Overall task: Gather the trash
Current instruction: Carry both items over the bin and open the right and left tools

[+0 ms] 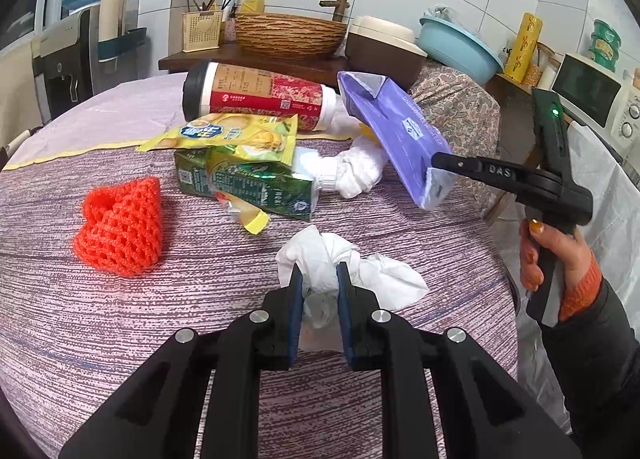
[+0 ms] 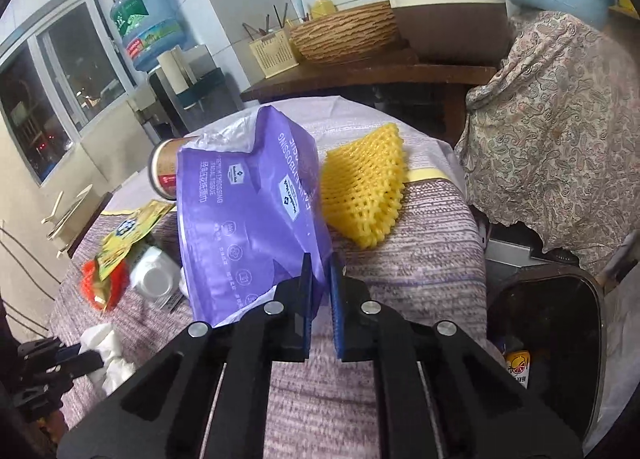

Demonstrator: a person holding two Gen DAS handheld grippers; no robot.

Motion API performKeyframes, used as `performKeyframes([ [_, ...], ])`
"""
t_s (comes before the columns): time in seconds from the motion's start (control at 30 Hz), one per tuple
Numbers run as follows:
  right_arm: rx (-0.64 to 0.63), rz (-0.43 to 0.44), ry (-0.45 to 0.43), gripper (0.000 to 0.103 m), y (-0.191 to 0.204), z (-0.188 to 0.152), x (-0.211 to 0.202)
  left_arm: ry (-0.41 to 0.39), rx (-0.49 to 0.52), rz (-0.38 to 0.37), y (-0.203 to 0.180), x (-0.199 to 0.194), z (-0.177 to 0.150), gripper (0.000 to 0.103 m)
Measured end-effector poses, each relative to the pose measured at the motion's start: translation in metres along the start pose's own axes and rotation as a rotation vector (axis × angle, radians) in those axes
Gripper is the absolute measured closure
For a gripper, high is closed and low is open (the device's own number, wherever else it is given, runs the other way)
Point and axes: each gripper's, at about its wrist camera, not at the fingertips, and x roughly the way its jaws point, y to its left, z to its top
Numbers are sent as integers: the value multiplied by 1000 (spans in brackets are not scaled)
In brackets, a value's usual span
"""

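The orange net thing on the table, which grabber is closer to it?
Left. The left gripper, shut on a white tissue, sits nearer the orange net; the right gripper holds a purple packet farther away.

Purple tissue wrapper point(image 2: 248, 215) hangs lifted above the table; crumpled white tissue point(image 1: 340, 263) – seemingly pinched – rests on the cloth.

The left gripper point(image 1: 320, 279) pinches a white tissue point(image 1: 344, 263) on the table point(image 1: 120, 319). The right gripper point(image 1: 436, 161) holds up a purple bag point(image 1: 396, 131). An orange net point(image 1: 120, 225) lies nearby.
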Motion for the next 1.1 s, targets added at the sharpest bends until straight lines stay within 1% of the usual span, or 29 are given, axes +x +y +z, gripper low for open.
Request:
performKeyframes([
  [0.17,-25,-13,-48,94,1,-12,-31,-6,12,-34,-15,-2,2,86],
  [0.27,-16,-24,-65,94,-5,-21,-51,-9,44,-55,-32,0,4,86],
  [0.37,-9,-55,-91,94,-16,-32,-76,-12,84,-88,-55,3,7,86],
  [0.5,14,-135,-114,94,-42,-49,-110,-12,139,-132,-87,10,14,86],
  [0.7,87,-252,-114,94,-94,-75,-142,6,204,-237,-139,28,22,86],
  [0.83,137,-339,-95,94,-130,-95,-151,25,261,-283,-177,44,23,86],
  [0.93,166,-381,-63,94,-151,-109,-146,42,287,-302,-198,55,22,86],
  [1.1,237,-413,3,94,-186,-135,-125,86,314,-322,-225,76,17,86],
])
